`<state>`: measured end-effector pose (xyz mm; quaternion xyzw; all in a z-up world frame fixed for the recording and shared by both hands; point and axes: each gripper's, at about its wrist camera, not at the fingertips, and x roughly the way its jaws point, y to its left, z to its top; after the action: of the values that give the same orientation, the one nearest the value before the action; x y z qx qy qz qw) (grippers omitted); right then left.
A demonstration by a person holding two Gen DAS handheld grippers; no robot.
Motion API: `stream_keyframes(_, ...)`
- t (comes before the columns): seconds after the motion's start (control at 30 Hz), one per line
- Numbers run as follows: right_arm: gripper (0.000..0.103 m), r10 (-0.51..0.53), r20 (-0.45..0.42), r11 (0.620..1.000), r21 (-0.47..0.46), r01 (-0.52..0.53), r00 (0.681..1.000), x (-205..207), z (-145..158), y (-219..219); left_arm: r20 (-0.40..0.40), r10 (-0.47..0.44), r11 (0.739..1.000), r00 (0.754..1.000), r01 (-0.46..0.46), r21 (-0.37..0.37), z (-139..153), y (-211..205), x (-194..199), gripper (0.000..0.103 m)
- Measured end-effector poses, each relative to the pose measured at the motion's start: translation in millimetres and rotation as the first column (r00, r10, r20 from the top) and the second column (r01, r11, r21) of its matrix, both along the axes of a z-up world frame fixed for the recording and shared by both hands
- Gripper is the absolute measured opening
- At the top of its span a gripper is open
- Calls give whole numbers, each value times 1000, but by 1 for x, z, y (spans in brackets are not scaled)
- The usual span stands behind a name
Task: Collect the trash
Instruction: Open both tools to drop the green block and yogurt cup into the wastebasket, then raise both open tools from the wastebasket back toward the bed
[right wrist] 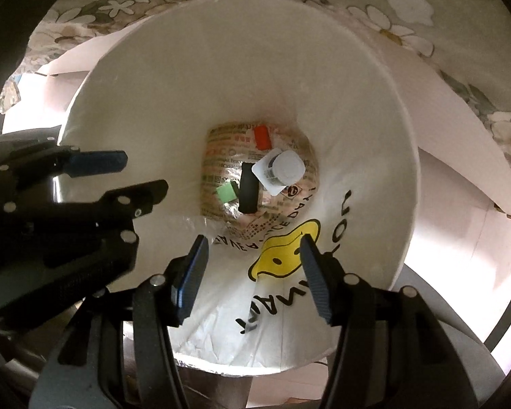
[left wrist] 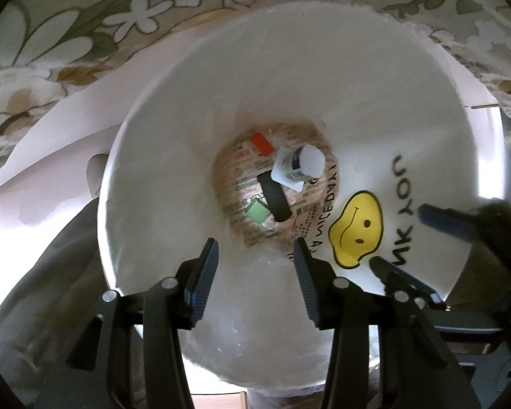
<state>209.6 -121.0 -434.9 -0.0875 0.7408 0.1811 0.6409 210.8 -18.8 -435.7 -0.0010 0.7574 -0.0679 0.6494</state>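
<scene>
The trash (left wrist: 284, 184), a white bottle, black strip, red and green scraps, lies at the bottom of the bag-lined bin (left wrist: 173, 109), straight ahead and below both released hand-held grippers, left (left wrist: 255, 272) and right (right wrist: 252, 272), neither clearly nearer.

Both pictures are round and bend things near the edges, with dark corners. Bright light shines through the thin white bag (left wrist: 194, 109), and some spots glow too white. The fingers (right wrist: 190, 276) up close look dark. The flowery cloth (left wrist: 85, 24) looks a bit fuzzy.
</scene>
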Motion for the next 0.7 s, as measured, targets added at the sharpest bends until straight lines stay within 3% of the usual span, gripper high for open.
stream_keyframes(0.33, 57, -20, 18, 1000, -1, 20, 1000, -15, 22, -7, 73, -24, 999, 997, 21, 42, 35, 0, -17, 48)
stream_keyframes(0.7, 57, 7, 205, 1000, 6, -9, 979, -30, 116, -30, 231, -47, 998, 972, 36, 53, 128, 19, -33, 54)
